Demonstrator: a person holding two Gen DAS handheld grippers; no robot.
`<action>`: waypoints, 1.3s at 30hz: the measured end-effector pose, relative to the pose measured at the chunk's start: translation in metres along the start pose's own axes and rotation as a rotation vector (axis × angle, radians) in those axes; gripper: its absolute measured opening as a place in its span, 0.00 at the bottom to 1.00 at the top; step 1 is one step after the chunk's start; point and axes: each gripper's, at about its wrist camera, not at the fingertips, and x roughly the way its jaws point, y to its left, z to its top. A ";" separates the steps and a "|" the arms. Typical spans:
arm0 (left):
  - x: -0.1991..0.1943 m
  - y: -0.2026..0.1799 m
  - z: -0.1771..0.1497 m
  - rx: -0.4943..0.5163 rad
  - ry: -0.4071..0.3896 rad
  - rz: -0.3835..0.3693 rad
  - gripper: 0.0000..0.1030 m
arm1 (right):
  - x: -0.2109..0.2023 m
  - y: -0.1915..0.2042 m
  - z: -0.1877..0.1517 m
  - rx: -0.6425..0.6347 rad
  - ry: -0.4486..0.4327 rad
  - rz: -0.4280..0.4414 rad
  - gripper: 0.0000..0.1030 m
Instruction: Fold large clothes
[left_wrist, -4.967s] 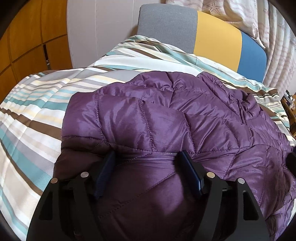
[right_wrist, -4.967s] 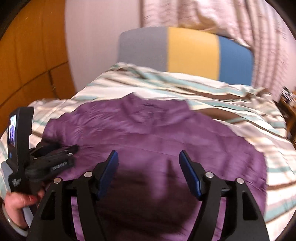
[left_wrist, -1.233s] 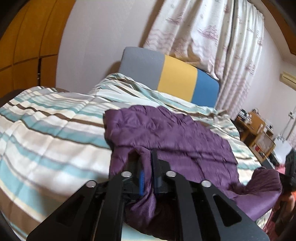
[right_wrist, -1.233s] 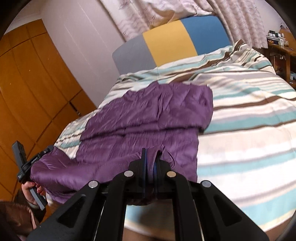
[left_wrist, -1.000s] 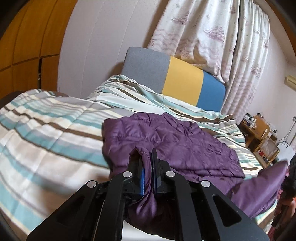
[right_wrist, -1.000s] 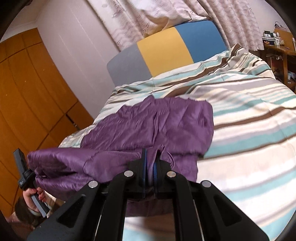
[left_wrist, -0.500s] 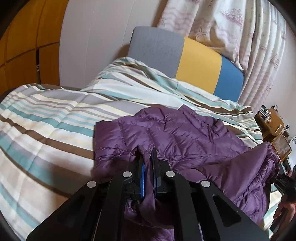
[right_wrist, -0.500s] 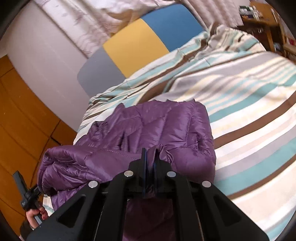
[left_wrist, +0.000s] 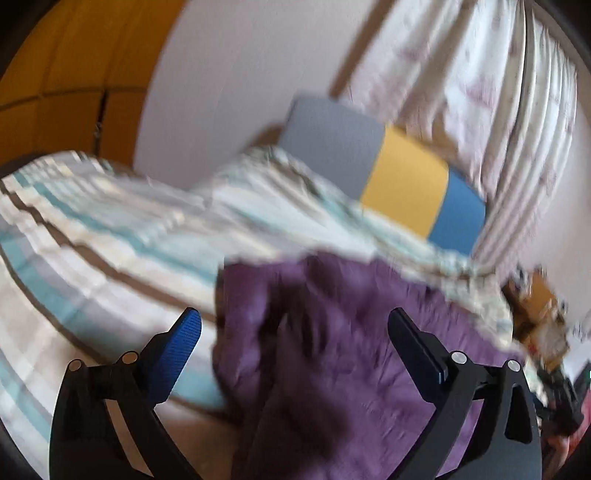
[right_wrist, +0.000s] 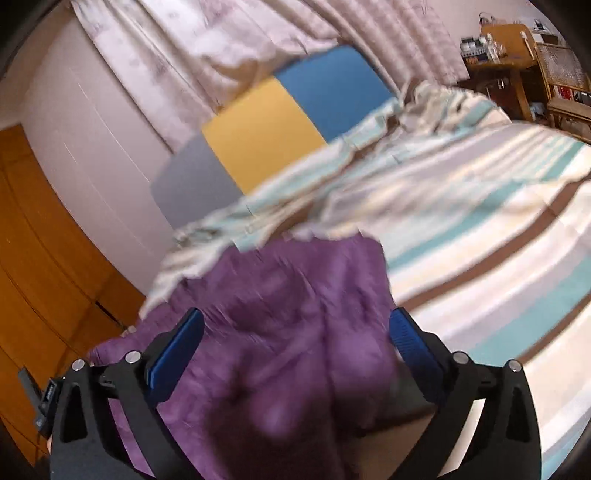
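- The purple puffer jacket (left_wrist: 332, 350) lies bunched on the striped duvet (left_wrist: 110, 236) at the near edge of the bed, with the grey, yellow and blue headboard (left_wrist: 399, 184) at the far end; both views are blurred, so seams and edges are hard to read
- The left gripper (left_wrist: 295, 332) has its jaws opening, spread wide with blue pads clear of the cloth; the jacket sits between and below them, unpinched
- The right gripper (right_wrist: 295, 328) likewise has its jaws opening, spread wide; purple fabric fills the gap but neither pad presses on it
- Key relation: the jacket lies directly ahead of and under both grippers, its length running left to right along the near edge; the left gripper sits over its left end, the right over its right end, so each is nearest its own side
- The left wrist view shows bare duvet left of the jacket; the right wrist view shows bare duvet to its right, wooden furniture (right_wrist: 517, 55) far right, and the other gripper's handle (right_wrist: 44, 402) at the near left
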 end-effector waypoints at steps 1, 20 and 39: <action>0.002 0.001 -0.006 0.019 0.013 0.008 0.97 | 0.009 -0.003 -0.005 0.003 0.049 -0.013 0.98; -0.001 -0.023 -0.067 0.213 0.328 -0.059 0.37 | 0.004 -0.008 -0.054 0.005 0.269 0.120 0.42; -0.122 -0.006 -0.104 0.189 0.195 -0.056 0.83 | -0.135 -0.035 -0.078 -0.090 0.181 0.022 0.78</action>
